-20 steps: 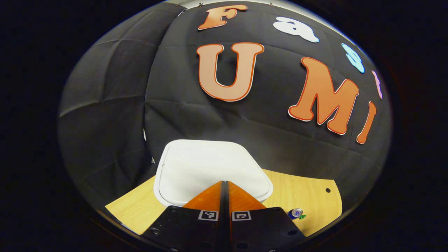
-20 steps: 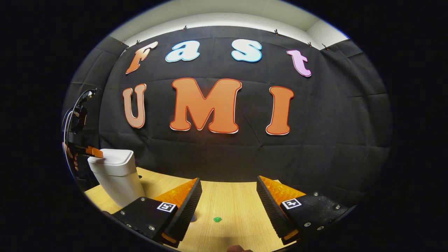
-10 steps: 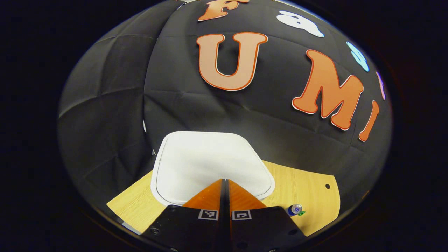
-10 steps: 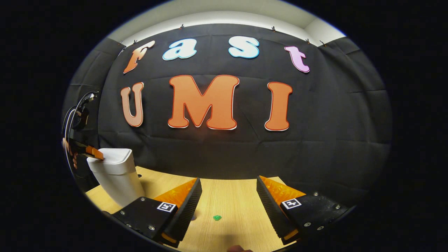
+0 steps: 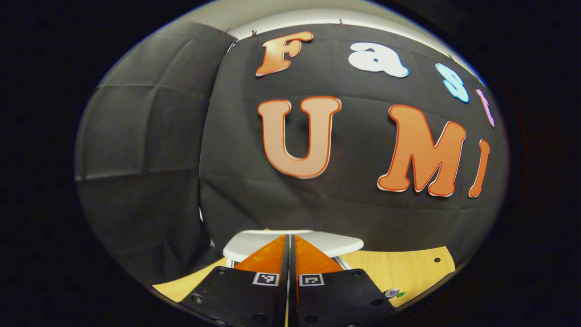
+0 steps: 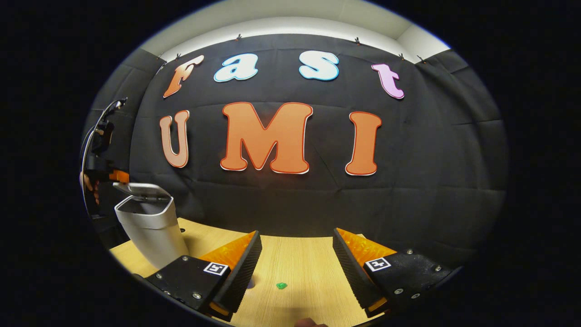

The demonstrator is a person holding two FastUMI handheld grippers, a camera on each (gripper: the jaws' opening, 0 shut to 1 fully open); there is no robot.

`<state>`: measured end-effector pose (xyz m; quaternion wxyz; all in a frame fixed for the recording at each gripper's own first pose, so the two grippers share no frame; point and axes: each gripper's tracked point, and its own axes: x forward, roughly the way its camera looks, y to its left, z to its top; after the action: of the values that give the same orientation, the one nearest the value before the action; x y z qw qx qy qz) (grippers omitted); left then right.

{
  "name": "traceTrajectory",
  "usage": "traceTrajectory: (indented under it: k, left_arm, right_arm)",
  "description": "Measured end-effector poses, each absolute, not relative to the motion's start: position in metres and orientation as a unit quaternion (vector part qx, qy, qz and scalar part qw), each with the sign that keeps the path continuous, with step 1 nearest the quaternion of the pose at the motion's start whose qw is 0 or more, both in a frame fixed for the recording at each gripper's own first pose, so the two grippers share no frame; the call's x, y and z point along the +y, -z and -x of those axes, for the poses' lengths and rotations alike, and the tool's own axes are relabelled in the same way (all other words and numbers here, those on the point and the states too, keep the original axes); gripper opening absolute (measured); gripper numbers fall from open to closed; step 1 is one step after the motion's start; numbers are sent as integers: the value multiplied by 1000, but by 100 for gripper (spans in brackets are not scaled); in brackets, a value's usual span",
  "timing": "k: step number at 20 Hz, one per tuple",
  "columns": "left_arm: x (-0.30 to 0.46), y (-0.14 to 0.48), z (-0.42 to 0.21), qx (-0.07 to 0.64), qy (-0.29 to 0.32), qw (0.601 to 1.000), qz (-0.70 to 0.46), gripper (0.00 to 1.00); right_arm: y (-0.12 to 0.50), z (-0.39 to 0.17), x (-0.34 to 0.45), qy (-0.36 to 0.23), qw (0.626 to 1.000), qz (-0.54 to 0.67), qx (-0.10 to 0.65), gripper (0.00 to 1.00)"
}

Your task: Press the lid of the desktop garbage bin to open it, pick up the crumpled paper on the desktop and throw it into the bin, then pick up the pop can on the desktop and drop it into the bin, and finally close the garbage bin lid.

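In the right gripper view the white desktop bin point(image 6: 154, 229) stands at the table's left end, its lid point(image 6: 141, 189) raised off the rim and roughly level. My left gripper point(image 6: 119, 175), held by a hand, hovers just above the lid's left end. In the left gripper view my left gripper point(image 5: 290, 236) is shut with nothing in it, its tips over the near edge of the lid point(image 5: 338, 244). The pop can point(image 5: 391, 292) stands low at the right on the table. My right gripper point(image 6: 297, 237) is open above the wooden table point(image 6: 299, 259).
A small green scrap point(image 6: 281, 285) lies on the table between my right gripper's fingers. A cable point(image 6: 93, 136) arcs over the left gripper. The wooden table has a small dark hole point(image 5: 436, 260) near its right end.
The bin's lid has sprung up from shut to raised. My left gripper has lifted and tilted up off the lid. The right gripper has stayed in place, open.
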<state>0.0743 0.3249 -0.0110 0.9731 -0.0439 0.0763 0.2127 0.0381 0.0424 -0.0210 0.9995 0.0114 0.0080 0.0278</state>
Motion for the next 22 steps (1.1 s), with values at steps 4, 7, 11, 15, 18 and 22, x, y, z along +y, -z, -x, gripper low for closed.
traceTrajectory:
  k: [4,7,11,15,18,22]
  left_arm:
    - [305,-41,-67,4,-197,980,22,27]
    - [277,-62,-55,-26,-173,984,24,53]
    - [232,-69,-36,-41,-133,990,34,74]
    - [199,-78,-20,-59,-117,991,27,85]
    - [185,-77,-5,-57,-129,989,31,85]
    - [160,-78,14,-57,-127,990,29,85]
  right_arm:
    - [20,-39,43,-27,1000,-8,4,94]
    - [25,-39,42,-27,1000,-8,9,94]
    - [34,-41,41,-31,999,-6,12,94]
    - [51,-45,41,-40,999,-6,20,94]
    - [68,-51,45,-49,998,-4,28,94]
    - [97,-66,52,-64,997,5,40,94]
